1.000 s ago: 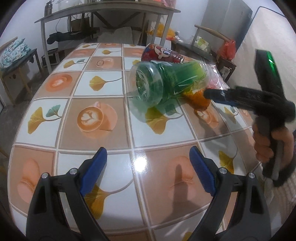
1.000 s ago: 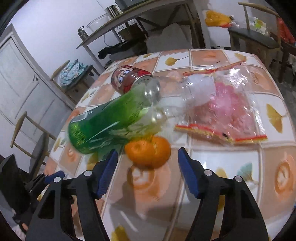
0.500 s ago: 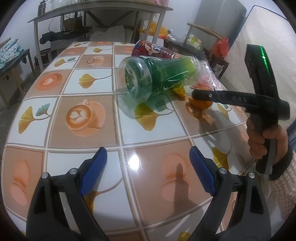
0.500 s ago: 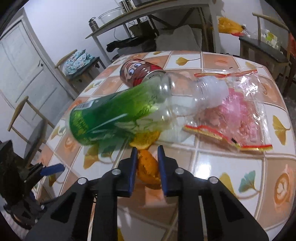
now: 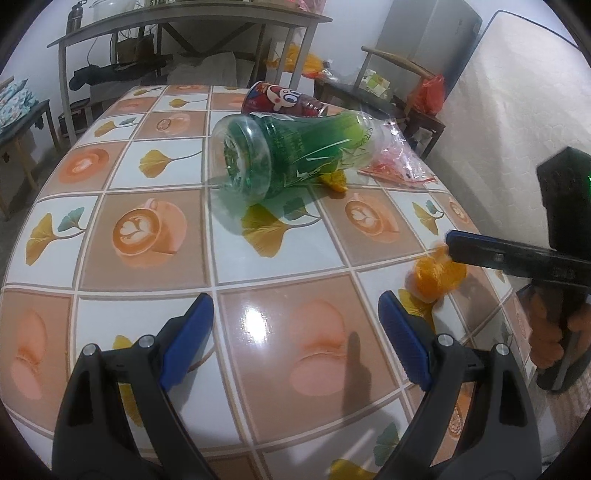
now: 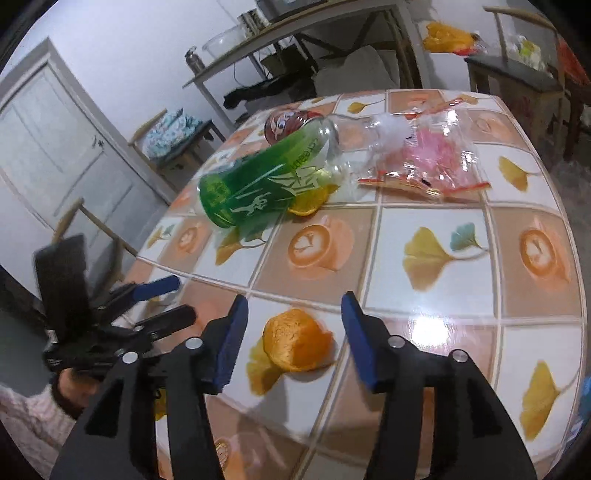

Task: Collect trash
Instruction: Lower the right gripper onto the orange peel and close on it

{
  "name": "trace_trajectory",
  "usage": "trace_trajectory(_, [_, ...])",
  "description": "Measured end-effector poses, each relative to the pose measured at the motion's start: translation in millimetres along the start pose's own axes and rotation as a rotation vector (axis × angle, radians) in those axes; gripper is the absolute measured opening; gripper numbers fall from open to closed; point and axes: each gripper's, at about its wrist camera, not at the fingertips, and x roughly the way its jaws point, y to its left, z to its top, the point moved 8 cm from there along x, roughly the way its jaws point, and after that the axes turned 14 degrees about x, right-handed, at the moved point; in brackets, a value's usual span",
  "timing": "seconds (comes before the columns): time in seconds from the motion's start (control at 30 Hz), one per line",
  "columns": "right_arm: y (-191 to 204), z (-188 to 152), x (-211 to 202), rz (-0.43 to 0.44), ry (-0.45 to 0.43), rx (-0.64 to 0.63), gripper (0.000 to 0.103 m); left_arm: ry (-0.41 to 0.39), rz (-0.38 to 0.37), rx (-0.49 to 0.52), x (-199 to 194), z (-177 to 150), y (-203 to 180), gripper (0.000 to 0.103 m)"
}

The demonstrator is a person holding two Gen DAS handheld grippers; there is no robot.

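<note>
An orange peel lies on the tiled table near its front edge. It sits between the jaws of my right gripper, which are opening, and the pads do not touch it. From the left wrist view the same peel shows under the right gripper. Farther back lie a green plastic bottle, a second peel piece under it, a red can and a clear bag. My left gripper hangs open over bare tiles with nothing in it.
The table edge curves close on the right. Beyond the table stand a metal shelf table, wooden chairs and a white door. A hand holds the right gripper's handle.
My right gripper closed on the orange peel beside the bottle, drew it back toward the near edge, then opened. The peel now rests on the table. The left gripper stayed put.
</note>
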Motion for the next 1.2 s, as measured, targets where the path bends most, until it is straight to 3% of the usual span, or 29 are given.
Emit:
trace_trajectory(0.13, [1.0,8.3,-12.0,0.035,-0.027,0.041,0.056,0.006,-0.014,-0.019,1.6,-2.6,1.3,0.086])
trace_trajectory(0.33, [17.8,38.7,20.7,-0.026,-0.047,-0.023,0.055,-0.006,-0.010,-0.025,2.7,-2.2,4.8,0.086])
trace_trajectory(0.63, [42.5,59.7,87.1,-0.152,-0.015,-0.291,0.031,-0.014,-0.039,-0.033,2.4,-0.2,8.8,0.086])
trace_trajectory(0.87, [41.6,57.1,107.6,-0.255,0.016,-0.459,0.012,-0.016,-0.034,-0.028,3.1,-0.2,9.6,0.086])
trace_trajectory(0.97, [44.4,55.7,109.2,-0.270,0.018,-0.513,0.005,-0.016,-0.031,-0.030,4.3,0.9,10.3,0.086])
trace_trajectory(1.2, [47.9,51.9,89.0,-0.228,0.021,-0.516,0.002,-0.018,-0.032,-0.035,3.8,0.6,10.5,0.086])
